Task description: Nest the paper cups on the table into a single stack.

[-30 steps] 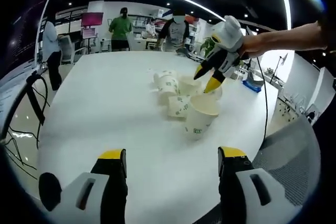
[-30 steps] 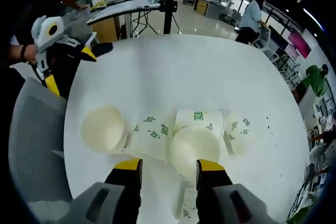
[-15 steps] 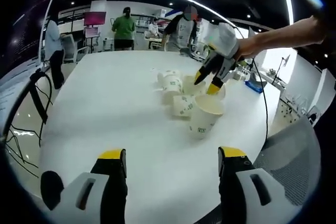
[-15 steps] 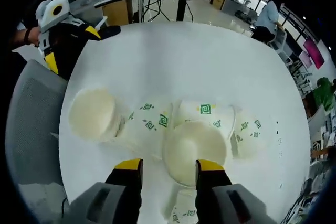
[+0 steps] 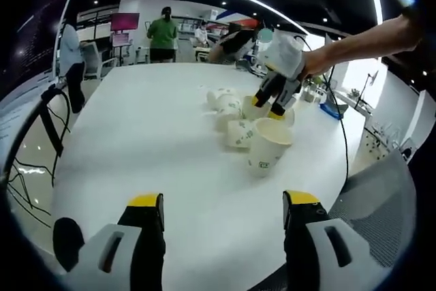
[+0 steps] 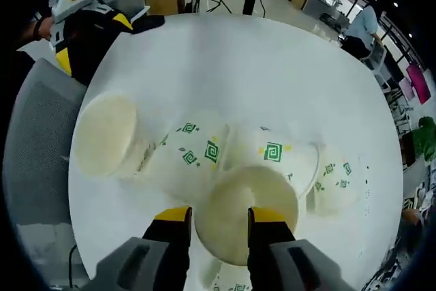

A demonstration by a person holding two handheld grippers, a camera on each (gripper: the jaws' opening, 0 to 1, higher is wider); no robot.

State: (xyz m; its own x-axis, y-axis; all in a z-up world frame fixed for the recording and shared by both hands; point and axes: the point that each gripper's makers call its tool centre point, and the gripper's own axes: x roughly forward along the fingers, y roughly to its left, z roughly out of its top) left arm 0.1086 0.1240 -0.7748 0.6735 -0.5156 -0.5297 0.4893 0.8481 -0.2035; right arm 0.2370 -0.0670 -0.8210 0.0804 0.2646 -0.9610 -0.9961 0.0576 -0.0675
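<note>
Straddling the rim of an upright paper cup (image 6: 246, 204), the right gripper (image 6: 218, 217) stands spread over the cluster of cups (image 5: 248, 127) on the white table (image 5: 150, 134). Nearer the table's edge, the left gripper (image 5: 223, 210) hovers with jaws apart, holding nothing.

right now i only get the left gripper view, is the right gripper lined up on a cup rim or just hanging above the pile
Observer: In the right gripper view, the right gripper is open. One edge of a cup's open mouth sits between its fingers.
Operator: the tall cup nearest me, anything nested in it yet
Observer: That upright cup is seen from above here, and it looks empty inside.
Operator: and where's my left gripper from over there
Observer: The left gripper sits out past the table's edge, near a grey chair and well apart from the cups.
</note>
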